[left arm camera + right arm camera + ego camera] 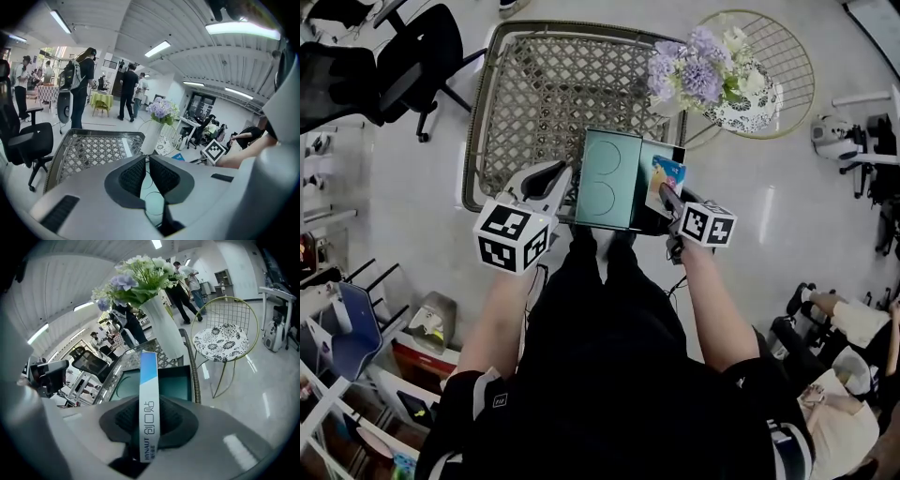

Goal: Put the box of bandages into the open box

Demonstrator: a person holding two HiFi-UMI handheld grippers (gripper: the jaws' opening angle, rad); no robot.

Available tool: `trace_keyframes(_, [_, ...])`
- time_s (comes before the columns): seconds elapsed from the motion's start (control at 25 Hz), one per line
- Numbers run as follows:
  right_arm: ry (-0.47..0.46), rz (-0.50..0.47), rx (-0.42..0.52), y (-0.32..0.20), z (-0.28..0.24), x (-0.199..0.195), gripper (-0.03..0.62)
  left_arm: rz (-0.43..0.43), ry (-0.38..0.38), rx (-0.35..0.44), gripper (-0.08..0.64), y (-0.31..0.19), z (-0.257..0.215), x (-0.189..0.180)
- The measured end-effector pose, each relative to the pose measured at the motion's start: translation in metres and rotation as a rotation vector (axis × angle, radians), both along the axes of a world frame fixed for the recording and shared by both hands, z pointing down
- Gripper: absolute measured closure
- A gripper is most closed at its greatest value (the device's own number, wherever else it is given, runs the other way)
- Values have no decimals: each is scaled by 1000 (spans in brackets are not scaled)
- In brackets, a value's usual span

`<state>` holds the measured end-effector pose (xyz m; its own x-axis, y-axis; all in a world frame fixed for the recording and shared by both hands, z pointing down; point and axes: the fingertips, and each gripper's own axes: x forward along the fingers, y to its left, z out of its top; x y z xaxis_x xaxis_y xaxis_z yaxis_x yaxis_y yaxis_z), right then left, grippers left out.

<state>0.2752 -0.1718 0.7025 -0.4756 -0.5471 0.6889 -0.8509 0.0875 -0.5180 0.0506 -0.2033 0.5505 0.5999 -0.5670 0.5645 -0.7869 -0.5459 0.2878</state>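
Just left of the open box (609, 183), at its edge, the left gripper (561, 176) has its jaws almost together with nothing in them. Over the box's right half, the right gripper (667, 199) clamps the box of bandages (666, 176) on edge. Beyond the box lies bare woven table (534, 94). Flowers (698, 70) stand beyond its right corner, with pale glossy floor all around.
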Motion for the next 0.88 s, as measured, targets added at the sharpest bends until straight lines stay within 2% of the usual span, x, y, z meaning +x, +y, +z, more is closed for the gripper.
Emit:
trace_keyframes(0.36, [156, -80, -106, -4, 43, -11, 495, 6, 14, -31, 528, 3, 13, 7])
trace_keyframes(0.56, [247, -136, -110, -3, 50, -7, 472, 5, 19, -25, 529, -5, 9, 7])
trace_keyframes(0.88, [298, -112, -111, 11, 39, 20, 462, 32, 22, -10, 529, -16, 1, 18])
